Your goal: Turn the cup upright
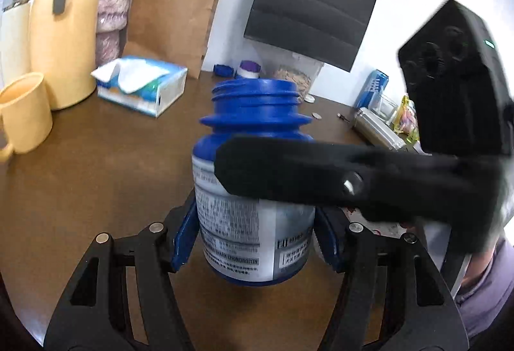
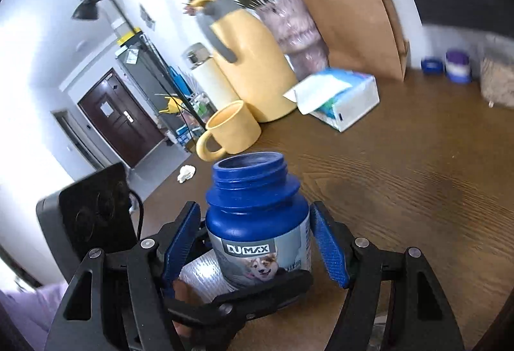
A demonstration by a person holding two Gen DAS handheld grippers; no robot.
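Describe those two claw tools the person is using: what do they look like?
Each is a black plastic frame of linked bars joined by silver round pins. The left gripper and right gripper each end in two flat blue pads with a fine ribbed texture. Each carries a black boxy block behind. A lilac sleeve shows at the edge.

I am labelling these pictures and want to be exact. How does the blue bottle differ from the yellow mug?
The blue bottle has a narrow threaded neck and a printed label; the yellow mug is plain, wide-mouthed, with a side handle. The bottle sits between the pads of both grippers, left and right; the mug stands apart, beside the yellow jug. The bottle is dark blue, the mug pale yellow. Both stand upright with open tops on the brown table.
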